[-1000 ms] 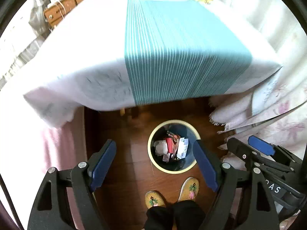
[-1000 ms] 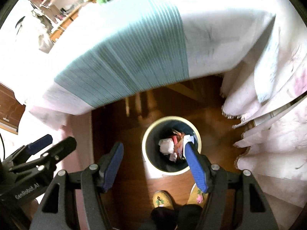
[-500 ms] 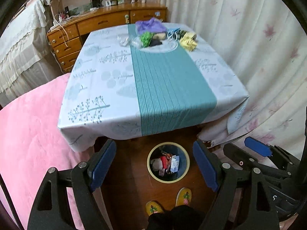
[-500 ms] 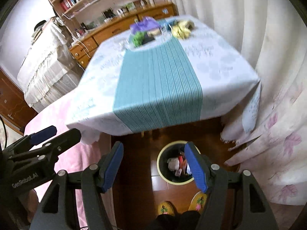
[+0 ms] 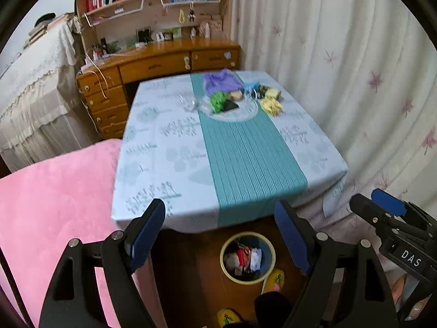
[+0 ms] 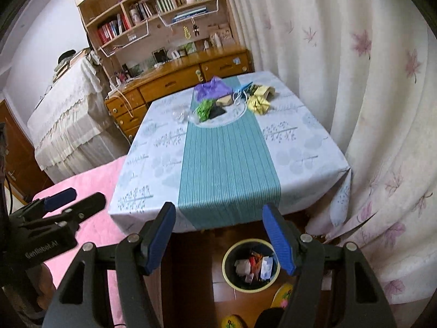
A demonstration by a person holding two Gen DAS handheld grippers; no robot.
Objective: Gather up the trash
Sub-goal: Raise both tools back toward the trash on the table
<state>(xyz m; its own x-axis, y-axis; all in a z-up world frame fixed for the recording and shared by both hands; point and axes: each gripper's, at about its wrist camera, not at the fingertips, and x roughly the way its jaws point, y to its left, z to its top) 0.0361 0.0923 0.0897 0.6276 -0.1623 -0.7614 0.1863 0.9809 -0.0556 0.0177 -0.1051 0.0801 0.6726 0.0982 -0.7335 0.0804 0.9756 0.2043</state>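
A round bin (image 5: 269, 257) (image 6: 228, 268) with wrappers and paper inside stands on the wooden floor just in front of the table. On the far end of the table (image 5: 169, 164) (image 6: 300, 153) lies a pile of trash: a purple bag (image 5: 222, 80) (image 6: 211, 88), a green wad (image 5: 217, 101) (image 6: 203, 109), yellow paper (image 5: 270, 105) (image 6: 258, 102) and clear plastic (image 5: 189, 104). My left gripper (image 5: 220, 235) is open and empty, held high before the table's near edge. My right gripper (image 6: 218, 236) is open and empty beside it.
A pink blanket (image 5: 54, 191) lies left of the table. A white flowered curtain (image 5: 355, 82) hangs close on the right. A wooden desk (image 5: 164, 63) with shelves stands behind the table. Yellow slippers (image 5: 273, 280) show by the bin.
Both grippers have risen and tilted up from just above the bin, so the whole table top and the trash pile now show. Both stay open and empty.
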